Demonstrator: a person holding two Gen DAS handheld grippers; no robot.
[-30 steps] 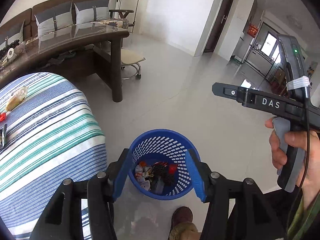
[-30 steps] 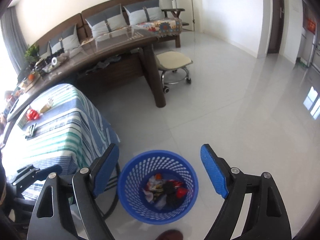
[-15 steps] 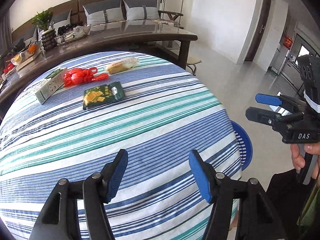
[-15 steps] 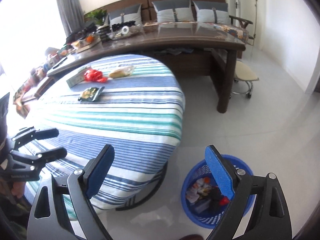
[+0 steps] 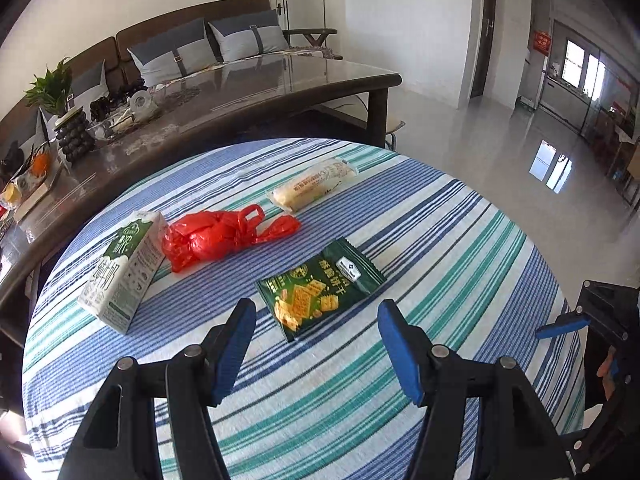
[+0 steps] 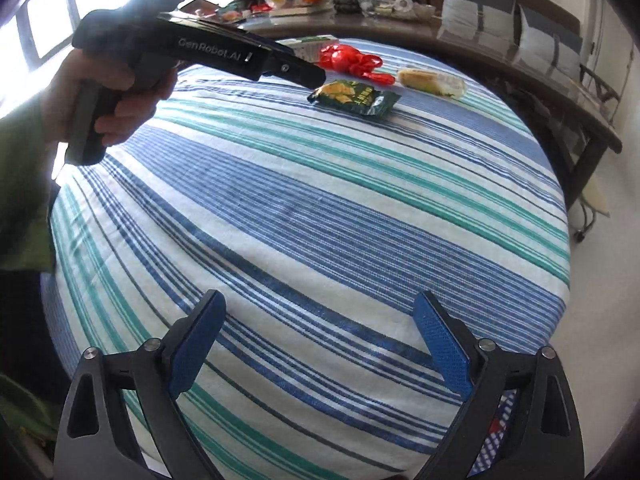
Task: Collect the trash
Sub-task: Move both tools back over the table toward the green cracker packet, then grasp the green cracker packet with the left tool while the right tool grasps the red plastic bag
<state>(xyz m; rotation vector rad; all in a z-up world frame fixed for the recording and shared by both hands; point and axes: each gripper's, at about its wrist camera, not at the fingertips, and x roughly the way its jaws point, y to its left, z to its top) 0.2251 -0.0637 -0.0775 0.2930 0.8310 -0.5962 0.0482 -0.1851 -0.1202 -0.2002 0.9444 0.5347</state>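
Both grippers over the striped table, nothing held.

Left gripper: fingers apart and empty, low centre of its view, just short of the green cracker packet. Right gripper: jaws have just been opening, now wide, nothing between them, bare striped tablecloth below. Trash lies in a loose group mid-frame in the left view: red plastic bag beside the milk carton at left, wrapped bread roll above the packet. In the right view the same group sits at the upper centre, the person's left hand at upper left.
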